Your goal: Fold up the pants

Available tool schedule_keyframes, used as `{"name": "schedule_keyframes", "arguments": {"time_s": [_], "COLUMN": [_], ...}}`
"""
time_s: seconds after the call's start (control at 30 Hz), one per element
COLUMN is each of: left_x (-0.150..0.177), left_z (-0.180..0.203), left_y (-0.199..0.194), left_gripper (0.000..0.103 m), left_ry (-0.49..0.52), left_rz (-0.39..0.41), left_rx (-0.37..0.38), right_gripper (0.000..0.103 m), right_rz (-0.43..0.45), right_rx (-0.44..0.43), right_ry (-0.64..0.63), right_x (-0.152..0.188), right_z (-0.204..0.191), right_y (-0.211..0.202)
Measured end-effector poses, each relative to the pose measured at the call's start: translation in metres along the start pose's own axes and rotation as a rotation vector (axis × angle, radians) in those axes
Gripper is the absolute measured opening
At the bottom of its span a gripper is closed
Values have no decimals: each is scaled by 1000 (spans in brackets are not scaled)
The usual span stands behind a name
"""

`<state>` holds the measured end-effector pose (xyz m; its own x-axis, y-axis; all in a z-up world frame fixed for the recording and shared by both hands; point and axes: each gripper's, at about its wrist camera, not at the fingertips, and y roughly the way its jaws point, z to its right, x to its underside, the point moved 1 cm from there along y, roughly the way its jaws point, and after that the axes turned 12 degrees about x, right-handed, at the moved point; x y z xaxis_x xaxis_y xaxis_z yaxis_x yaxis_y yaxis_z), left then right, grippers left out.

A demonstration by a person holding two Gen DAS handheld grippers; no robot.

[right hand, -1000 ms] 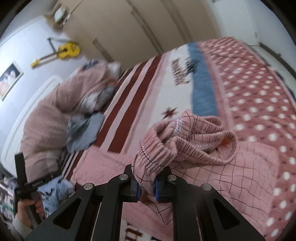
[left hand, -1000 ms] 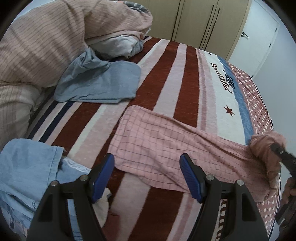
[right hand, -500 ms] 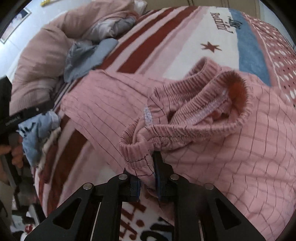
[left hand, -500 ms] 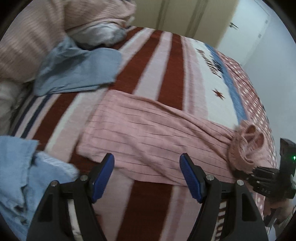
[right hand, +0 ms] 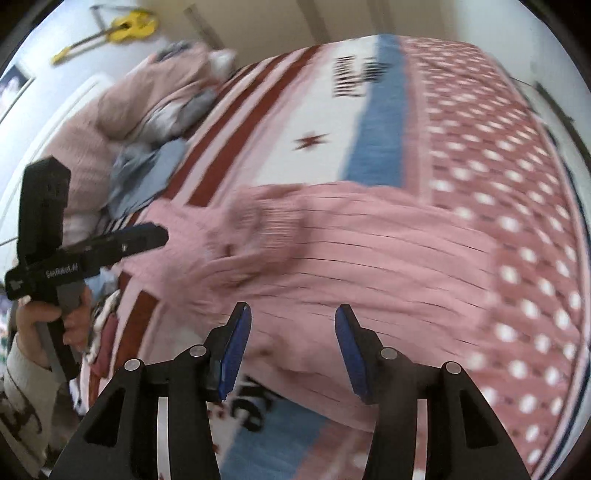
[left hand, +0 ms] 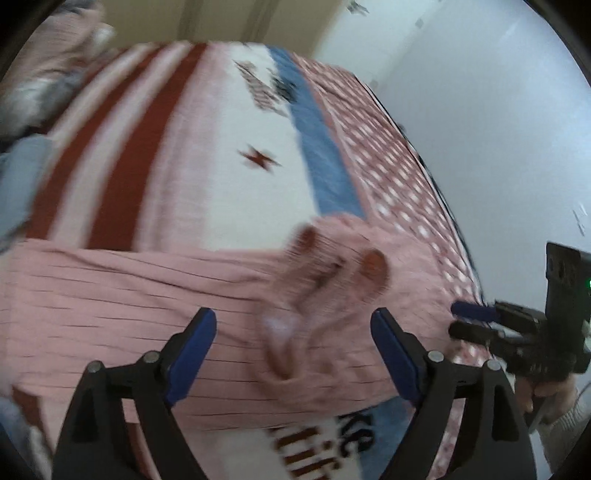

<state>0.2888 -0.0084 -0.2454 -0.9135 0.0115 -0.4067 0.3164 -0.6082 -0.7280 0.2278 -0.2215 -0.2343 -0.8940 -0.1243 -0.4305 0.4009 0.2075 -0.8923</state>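
Note:
The pink checked pants [left hand: 129, 295] lie stretched across the striped bedspread [left hand: 229, 177], their elastic waistband bunched in a heap [left hand: 325, 273]. My left gripper [left hand: 293, 354] is open and empty, just short of that heap. My right gripper [right hand: 291, 347] is open and empty above the pants [right hand: 369, 251]. The right gripper also shows at the right edge of the left wrist view [left hand: 476, 321]. The left gripper shows at the left of the right wrist view [right hand: 122, 240]. Both views are blurred by motion.
Pink bedding and blue-grey clothes [right hand: 147, 166] are piled at the head of the bed. More clothes [right hand: 103, 332] lie at the near left edge. A yellow guitar [right hand: 125, 29] hangs on the wall. A white wall [left hand: 498, 129] runs along the bed's right side.
My right gripper has opened and let go of the waistband, which now lies in a heap on the pants. My left gripper has swung right towards the waistband.

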Motion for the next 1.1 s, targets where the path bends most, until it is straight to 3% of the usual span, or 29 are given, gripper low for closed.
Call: {"name": "schedule_keyframes", "arguments": {"time_s": [0.13,0.33,0.57,0.63,0.73,0.8,0.9,1.07,1.1], "left_x": [3,10,-4,-8,-10,-5,4,19,20], "left_z": [5,-4,-15,-19,-42,-54,-51,-41,-40], "left_y": [36,64,70,64,46,39,48,59,59], "left_gripper": [83,83,83,77,63,51,51,49,42], "left_ry": [7,9,-75,-97,-172,-229,-228,-237,-244], "left_rz": [-46,-96,16,59,112,106,30,-12,-7], "left_rx": [-77,-111,-121,-128,-223,-167,-58,-26,-35], "right_gripper": [45,44,44,44,44,44,44,44,44], "right_rz": [-3,-8,-9,-11,-9,-9,-9,-15,-13], "right_rx": [29,65,55,50,58,62,57,54,53], "right_ry": [78,140,182,181,170,173,189,212,214], "right_x": [11,30,39,37,35,34,35,39,39], "right_z": [37,68,84,84,86,89,93,93,92], "right_y": [-5,1,8,8,7,6,5,8,8]}}
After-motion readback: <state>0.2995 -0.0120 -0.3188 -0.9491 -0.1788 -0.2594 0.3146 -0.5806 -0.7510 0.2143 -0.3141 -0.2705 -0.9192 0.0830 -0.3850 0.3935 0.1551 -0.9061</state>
